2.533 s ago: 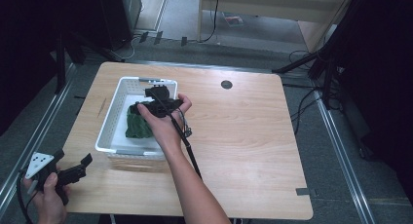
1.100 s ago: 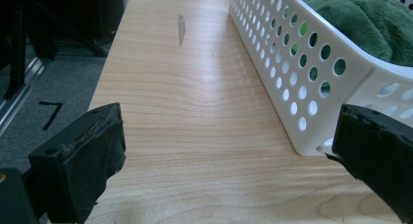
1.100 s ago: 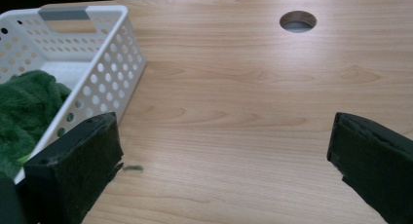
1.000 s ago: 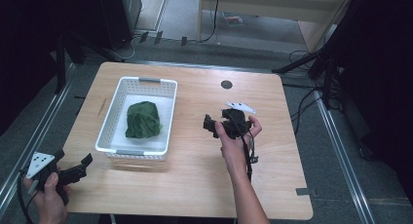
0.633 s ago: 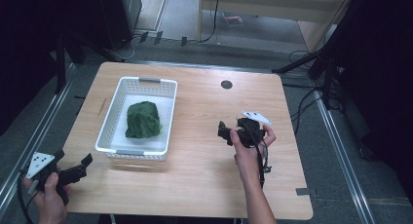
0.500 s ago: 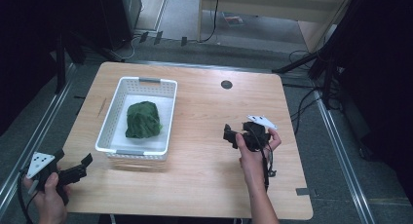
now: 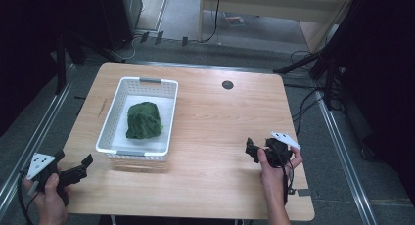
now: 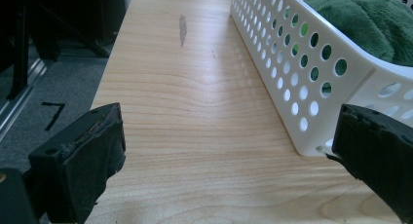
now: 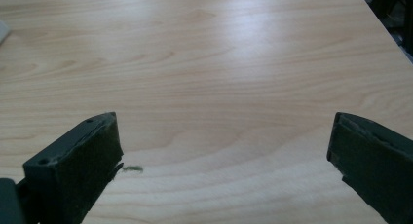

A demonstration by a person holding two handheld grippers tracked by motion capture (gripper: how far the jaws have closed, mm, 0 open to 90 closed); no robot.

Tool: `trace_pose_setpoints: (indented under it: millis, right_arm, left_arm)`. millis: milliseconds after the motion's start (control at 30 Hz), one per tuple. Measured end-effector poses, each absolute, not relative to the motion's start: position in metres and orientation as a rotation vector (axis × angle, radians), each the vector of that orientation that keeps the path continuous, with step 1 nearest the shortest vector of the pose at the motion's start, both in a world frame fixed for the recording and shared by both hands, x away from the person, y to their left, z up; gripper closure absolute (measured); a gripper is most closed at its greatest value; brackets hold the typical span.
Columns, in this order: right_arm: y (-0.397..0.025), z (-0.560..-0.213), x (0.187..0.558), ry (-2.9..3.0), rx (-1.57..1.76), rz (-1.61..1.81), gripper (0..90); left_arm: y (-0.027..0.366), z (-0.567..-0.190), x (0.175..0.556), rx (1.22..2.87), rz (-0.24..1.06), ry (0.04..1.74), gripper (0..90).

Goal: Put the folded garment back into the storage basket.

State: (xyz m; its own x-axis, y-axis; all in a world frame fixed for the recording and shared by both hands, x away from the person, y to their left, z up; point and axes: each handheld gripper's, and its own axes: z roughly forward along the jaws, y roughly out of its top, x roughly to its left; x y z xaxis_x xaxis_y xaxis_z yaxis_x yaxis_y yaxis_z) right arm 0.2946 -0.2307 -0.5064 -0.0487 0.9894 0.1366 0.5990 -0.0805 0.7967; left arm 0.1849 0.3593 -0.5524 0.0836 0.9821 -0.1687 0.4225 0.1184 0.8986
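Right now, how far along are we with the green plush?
Done: the plush lies inside the basket. In hand: nothing; the right tool is open over bare table and the left tool is open near the basket's corner. Nothing else waits on the table to load.

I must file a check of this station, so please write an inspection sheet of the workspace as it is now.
Surface: wooden table, one dark streak near its left edge, a round hole near the far edge.
Job's things: green plush cloth lies inside the white basket.
Clutter: small green fluff speck on the wood.
Grippers: left gripper open, empty, at the near left corner; right gripper open, empty, over the near right part.
Cables: one trails from each gripper; more on the floor at right.
Surroundings: dark frames, grey floor, wooden furniture behind.
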Motion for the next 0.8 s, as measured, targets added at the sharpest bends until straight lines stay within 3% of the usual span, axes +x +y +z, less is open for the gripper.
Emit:
trace_pose_setpoints:
  millis: [800]
  right_arm:
    - [-0.309,-0.543,0.246,1.645,1.727,0.881,0.0]
  left_arm:
    - [0.359,-0.552,0.184,1.452,0.783,1.483,0.0]
